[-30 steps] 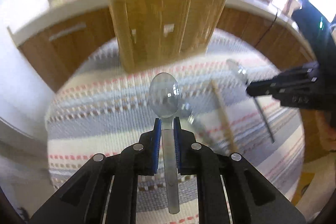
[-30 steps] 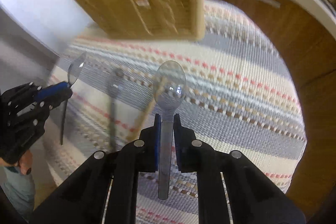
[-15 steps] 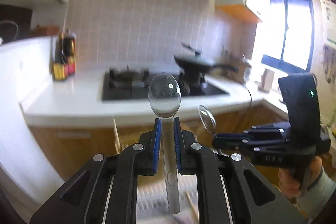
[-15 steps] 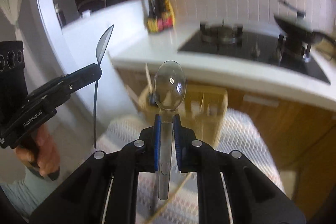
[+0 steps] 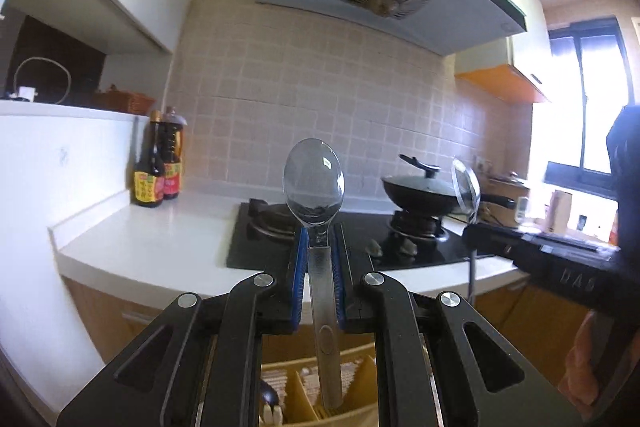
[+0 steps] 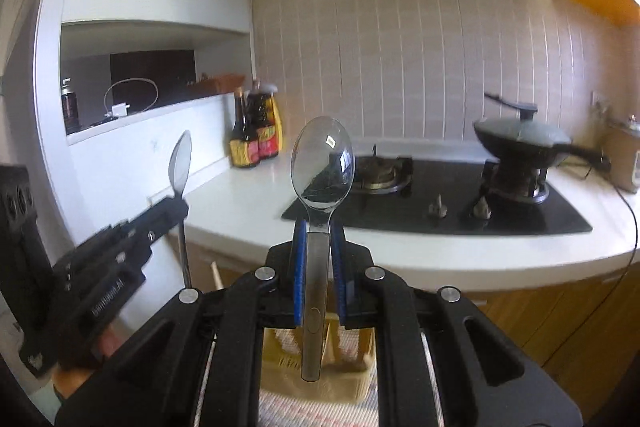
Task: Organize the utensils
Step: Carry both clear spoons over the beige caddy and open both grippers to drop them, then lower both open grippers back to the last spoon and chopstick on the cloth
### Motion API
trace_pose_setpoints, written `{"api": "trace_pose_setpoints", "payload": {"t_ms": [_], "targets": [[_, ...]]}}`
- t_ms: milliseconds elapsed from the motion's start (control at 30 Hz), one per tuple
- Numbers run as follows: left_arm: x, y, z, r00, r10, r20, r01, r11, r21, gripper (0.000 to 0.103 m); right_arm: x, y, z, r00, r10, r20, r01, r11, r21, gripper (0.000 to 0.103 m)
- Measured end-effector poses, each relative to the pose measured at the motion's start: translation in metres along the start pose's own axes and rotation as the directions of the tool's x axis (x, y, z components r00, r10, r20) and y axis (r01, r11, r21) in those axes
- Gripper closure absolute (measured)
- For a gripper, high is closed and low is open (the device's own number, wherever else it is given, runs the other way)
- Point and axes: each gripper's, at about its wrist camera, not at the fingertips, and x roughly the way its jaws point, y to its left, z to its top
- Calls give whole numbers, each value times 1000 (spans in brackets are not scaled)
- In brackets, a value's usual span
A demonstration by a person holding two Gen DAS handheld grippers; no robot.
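My left gripper (image 5: 316, 247) is shut on a metal spoon (image 5: 314, 183), held upright with the bowl up. Its handle tip hangs just above a compartment of the yellow wooden utensil holder (image 5: 360, 375) below. My right gripper (image 6: 318, 243) is shut on a second metal spoon (image 6: 322, 163), also upright, handle tip above the same holder (image 6: 352, 355). Each gripper shows in the other's view: the right one (image 5: 480, 227) with its spoon (image 5: 464, 187), the left one (image 6: 176, 207) with its spoon (image 6: 180, 163).
A white counter (image 5: 168, 239) carries a black gas hob (image 5: 416, 247), a lidded wok (image 5: 420, 187) and sauce bottles (image 5: 158, 167). The striped mat (image 6: 316, 409) lies under the holder. A dark utensil (image 5: 268, 395) stands in the holder's left compartment.
Both grippers have lifted their spoons off the striped mat, turned them upright, and now hold them over the utensil holder. Both stay shut.
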Motion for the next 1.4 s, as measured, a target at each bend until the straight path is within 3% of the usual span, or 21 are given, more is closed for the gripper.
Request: {"api": "trace_pose_setpoints", "payload": {"t_ms": [133,300,567,967,1000,1067,1167,1200,1300,1400], "targets": [[8,7,-14,999,41,31,-41,999,14,93,11,-4,-4,997,-46,63,47,999,-3,93],[21,14,-30,996,80,28,-81,996,24,93,29,-13,-18,995,-50,90,47,998,30,93],[30,19,-54,993,119,20,-120,991,64,92,59,-24,-44,994,-76,75,71,995,64,93],[28,37,-66,997,67,-40,-65,997,38,91,67,-29,-66,994,-102,43,99,994,49,92],[27,39,-66,997,57,-49,-55,998,28,90,66,-29,-67,994,-104,40,102,994,46,92],[24,43,-66,997,38,-65,-38,999,8,78,63,-29,-70,995,-98,20,97,994,44,91],[14,50,-63,998,23,-64,-24,999,-22,63,56,-32,-73,997,-73,-8,74,996,55,79],[10,53,-62,998,9,-67,-12,999,-34,62,52,-32,-74,998,-69,-13,70,996,61,71],[-2,57,-55,997,-9,-78,5,998,-55,62,39,-32,-74,998,-57,-25,58,996,66,68],[-21,60,-45,996,-47,-74,40,995,-94,56,20,-32,-72,999,-41,-26,43,995,86,58]]}}
